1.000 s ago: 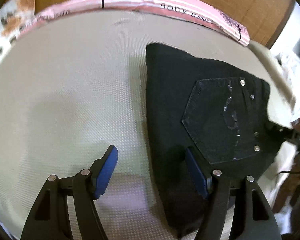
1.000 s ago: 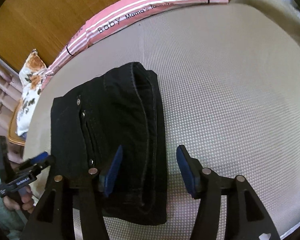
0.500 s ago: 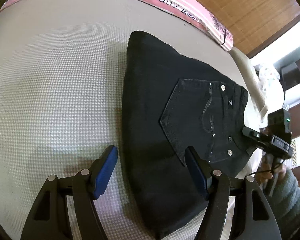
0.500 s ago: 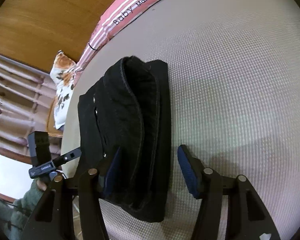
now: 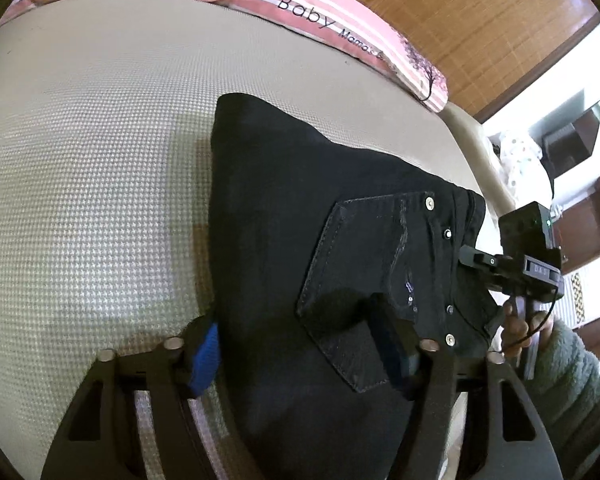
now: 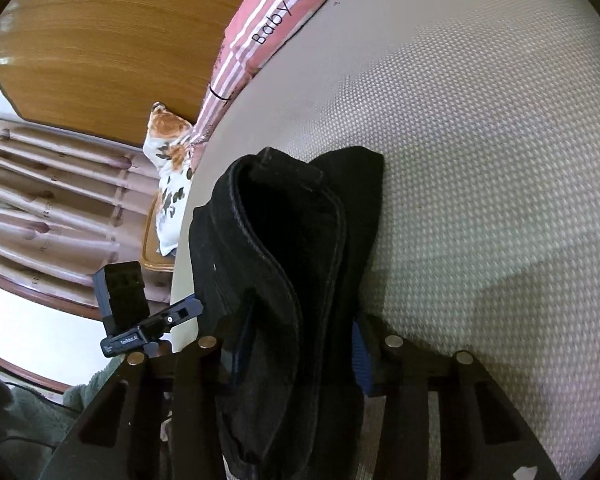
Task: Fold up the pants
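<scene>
Pants: black pants [image 5: 300,240], folded into a thick bundle, lie on the bed [image 5: 100,160], centre to lower right of the left wrist view.
Left hand-held gripper [image 5: 304,354]: jaws have just been closing, about half open; the bundle's near end sits between them, blue pad at the left fold edge, the other over the back pocket [image 5: 372,280]. You can't tell if both pads press yet.
Right hand-held gripper [image 6: 300,344]: also just closing, pinching the stacked layers at lower centre of its view.
Risk, partial bite: you catch only top layers, so the lower ones sag and the fold opens.
Risk, uneven lift: one side leading skews the bundle.
Risk, snag: pocket rivets catch a pad.
</scene>
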Demonstrator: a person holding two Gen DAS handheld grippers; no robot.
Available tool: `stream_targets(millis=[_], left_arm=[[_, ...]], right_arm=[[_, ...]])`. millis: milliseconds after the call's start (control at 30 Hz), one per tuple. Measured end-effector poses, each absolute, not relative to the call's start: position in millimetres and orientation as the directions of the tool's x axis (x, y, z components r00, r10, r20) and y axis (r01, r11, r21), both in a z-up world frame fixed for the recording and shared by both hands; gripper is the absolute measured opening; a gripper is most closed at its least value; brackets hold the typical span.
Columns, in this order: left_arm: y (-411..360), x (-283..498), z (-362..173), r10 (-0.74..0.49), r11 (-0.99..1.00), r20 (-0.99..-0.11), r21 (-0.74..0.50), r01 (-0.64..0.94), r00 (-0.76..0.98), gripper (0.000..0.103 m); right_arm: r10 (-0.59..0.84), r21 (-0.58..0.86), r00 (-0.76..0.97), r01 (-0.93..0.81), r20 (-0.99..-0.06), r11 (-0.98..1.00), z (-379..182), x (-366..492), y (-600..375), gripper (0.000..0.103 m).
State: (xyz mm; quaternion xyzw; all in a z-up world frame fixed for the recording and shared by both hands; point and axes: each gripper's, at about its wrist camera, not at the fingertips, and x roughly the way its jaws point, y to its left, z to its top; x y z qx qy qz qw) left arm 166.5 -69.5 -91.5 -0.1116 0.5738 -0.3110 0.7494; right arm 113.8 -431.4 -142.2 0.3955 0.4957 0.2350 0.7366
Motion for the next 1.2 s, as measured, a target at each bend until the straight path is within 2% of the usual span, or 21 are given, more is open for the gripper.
stream_targets(millis=[100,200,500,567,667,833,1200], left_arm=[[-60,166,-94,-0.59,0.791,-0.793,-0.53,0.307,0.152,0.04],[-47,167,-98,-0.633,0.766,-0.762,-0.592,0.249,0.134,0.033],[-51,170,-102,-0.629,0.77,-0.767,-0.594,0.232,0.124,0.033],[-58,169,-98,-0.586,0.801,-0.798,-0.544,0.25,0.139,0.033],[-79,161,-88,-0.475,0.855,-0.858,-0.397,0.333,0.197,0.03],[-97,150,-76,-0.376,0.878,-0.888,-0.25,0.409,0.265,0.019],[-83,139,-59,-0.378,0.875,-0.875,-0.231,0.425,0.303,0.014]], right_arm=[[0.725,0.807,0.411,0.045,-0.553,0.589,-141,111,-431,0.039],[0.715,0.802,0.422,0.05,-0.557,0.595,-141,109,-431,0.038],[0.692,0.793,0.44,0.082,-0.572,0.603,-137,106,-429,0.038],[0.667,0.776,0.451,0.096,-0.593,0.624,-133,104,-425,0.038],[0.635,0.757,0.471,0.117,-0.612,0.642,-126,100,-419,0.033],[0.586,0.726,0.501,0.135,-0.637,0.674,-111,95,-408,0.027],[0.571,0.718,0.52,0.124,-0.635,0.685,-81,97,-384,0.02]])
